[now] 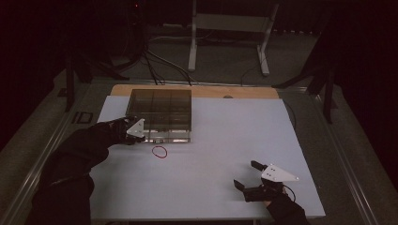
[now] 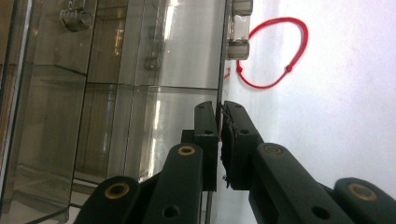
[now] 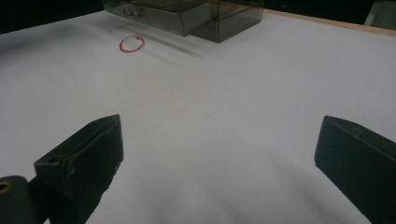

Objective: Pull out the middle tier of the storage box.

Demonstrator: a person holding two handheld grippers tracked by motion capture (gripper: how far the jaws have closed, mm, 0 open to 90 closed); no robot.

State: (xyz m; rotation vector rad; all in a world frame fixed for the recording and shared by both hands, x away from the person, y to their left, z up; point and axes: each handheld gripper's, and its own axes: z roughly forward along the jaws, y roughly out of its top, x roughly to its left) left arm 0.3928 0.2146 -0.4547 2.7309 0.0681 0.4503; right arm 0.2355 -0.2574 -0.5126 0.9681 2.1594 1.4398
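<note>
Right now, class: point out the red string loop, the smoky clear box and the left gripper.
red string loop [image 1: 159,152], high view, on its cord.
smoky clear box [image 1: 159,101], high view, on its lid.
left gripper [image 2: 220,122], left gripper view, between its fingertips.

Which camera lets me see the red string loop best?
The left gripper view: the red string loop is big and sharp there, with its little knot visible, lying beside the clear box. In the high view and right gripper view it's just a tiny ring.

Red cord loop [image 2: 275,51], smoky clear box [image 1: 159,108] (white tabletop [image 1: 225,154]).
</note>
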